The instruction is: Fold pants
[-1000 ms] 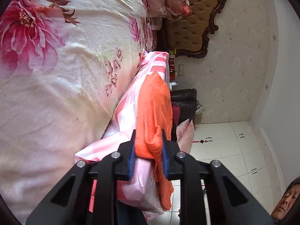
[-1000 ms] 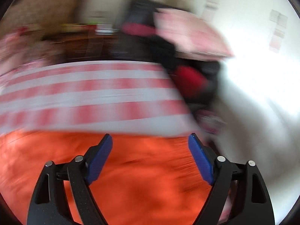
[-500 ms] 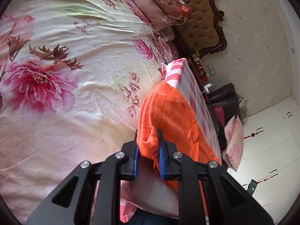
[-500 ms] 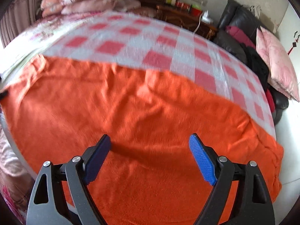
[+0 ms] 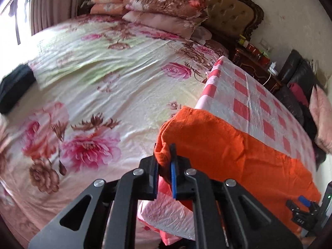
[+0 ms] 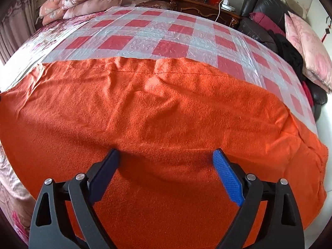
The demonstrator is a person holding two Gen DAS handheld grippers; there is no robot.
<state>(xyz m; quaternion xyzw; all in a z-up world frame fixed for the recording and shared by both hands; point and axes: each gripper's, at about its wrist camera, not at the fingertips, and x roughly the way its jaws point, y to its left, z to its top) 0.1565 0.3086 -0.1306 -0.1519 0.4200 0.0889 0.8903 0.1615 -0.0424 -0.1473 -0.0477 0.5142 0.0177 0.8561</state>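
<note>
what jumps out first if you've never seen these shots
The bright orange pants dominate, spread flat across the near part of a red-and-white checked sheet in the right wrist view. Next, the left gripper, whose jaws have just been closing, pinches one corner of the orange fabric, with a big pink-flowered bedspread beside it. The right gripper hangs wide open over the pants, holding nothing.

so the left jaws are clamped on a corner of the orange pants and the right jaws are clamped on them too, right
Not quite. The left gripper does pinch a corner of the orange pants, having just closed further, but the right gripper has its jaws spread wide over the fabric, gripping nothing. The right wrist view shows it.
</note>
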